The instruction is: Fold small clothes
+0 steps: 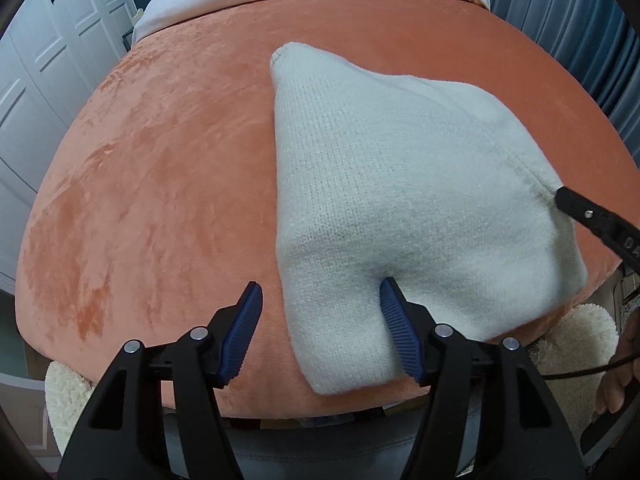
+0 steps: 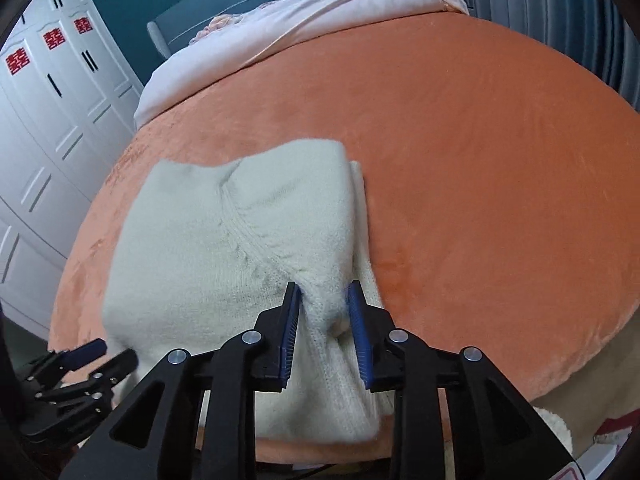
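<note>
I'm seeing a cream-white knit garment showing a fine ribbed weave, lying between and ahead of my right gripper, whose black frame is carrying blue ridged pads. My left gripper is wearing the same black with blue pads. Under both, an orange plush bedspread is showing mottled darker streaks. Far ahead of the tongs, a pale pink duvet is lying; to their left, white wardrobe doors are bearing red emblems.
</note>
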The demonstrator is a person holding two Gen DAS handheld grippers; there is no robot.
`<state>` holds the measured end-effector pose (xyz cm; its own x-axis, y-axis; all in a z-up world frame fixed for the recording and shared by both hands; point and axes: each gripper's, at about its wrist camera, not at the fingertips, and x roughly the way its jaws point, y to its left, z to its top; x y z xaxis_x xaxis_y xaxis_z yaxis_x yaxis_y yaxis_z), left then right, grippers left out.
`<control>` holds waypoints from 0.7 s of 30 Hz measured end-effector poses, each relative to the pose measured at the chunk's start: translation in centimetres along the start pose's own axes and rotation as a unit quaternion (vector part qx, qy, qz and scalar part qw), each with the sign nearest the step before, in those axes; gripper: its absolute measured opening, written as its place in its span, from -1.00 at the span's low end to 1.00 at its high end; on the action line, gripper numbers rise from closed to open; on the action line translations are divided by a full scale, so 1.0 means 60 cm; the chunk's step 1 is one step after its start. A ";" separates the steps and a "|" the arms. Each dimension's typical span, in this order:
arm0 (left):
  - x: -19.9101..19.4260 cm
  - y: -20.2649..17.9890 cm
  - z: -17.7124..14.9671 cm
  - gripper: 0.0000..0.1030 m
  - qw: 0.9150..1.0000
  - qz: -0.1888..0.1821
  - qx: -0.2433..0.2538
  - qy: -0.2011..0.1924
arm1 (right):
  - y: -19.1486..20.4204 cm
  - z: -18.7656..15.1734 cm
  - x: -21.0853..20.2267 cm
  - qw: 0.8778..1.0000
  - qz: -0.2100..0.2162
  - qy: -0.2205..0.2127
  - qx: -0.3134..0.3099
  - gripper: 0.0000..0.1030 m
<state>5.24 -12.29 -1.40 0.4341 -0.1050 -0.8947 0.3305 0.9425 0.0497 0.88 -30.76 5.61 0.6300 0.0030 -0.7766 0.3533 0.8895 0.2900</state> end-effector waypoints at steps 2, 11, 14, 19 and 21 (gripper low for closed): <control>-0.001 0.002 0.001 0.16 1.000 -0.003 -0.004 0.001 | 0.003 -0.004 -0.032 1.000 -0.003 -0.016 -0.012 -0.49; -0.038 0.046 -0.009 0.74 0.985 -0.137 -0.103 -0.023 | -0.021 -0.049 -0.009 0.999 -0.018 0.041 -0.001 0.29; -0.029 0.080 -0.002 0.79 0.977 -0.143 -0.154 -0.036 | -0.036 -0.054 0.012 0.998 -0.006 0.058 0.023 0.39; 0.030 0.106 0.024 0.79 0.964 -0.172 -0.202 -0.004 | -0.058 -0.058 0.060 0.991 0.045 0.093 0.084 0.46; 0.051 0.100 0.037 0.80 0.957 -0.206 -0.203 0.005 | -0.059 -0.059 0.074 0.988 0.059 0.099 0.099 0.59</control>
<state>10.40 -7.68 -2.84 0.3287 -0.4938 -0.8051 0.1181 0.8672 -0.4837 -0.01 -32.26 -0.88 0.5337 0.2081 -0.8196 0.4259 0.7712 0.4732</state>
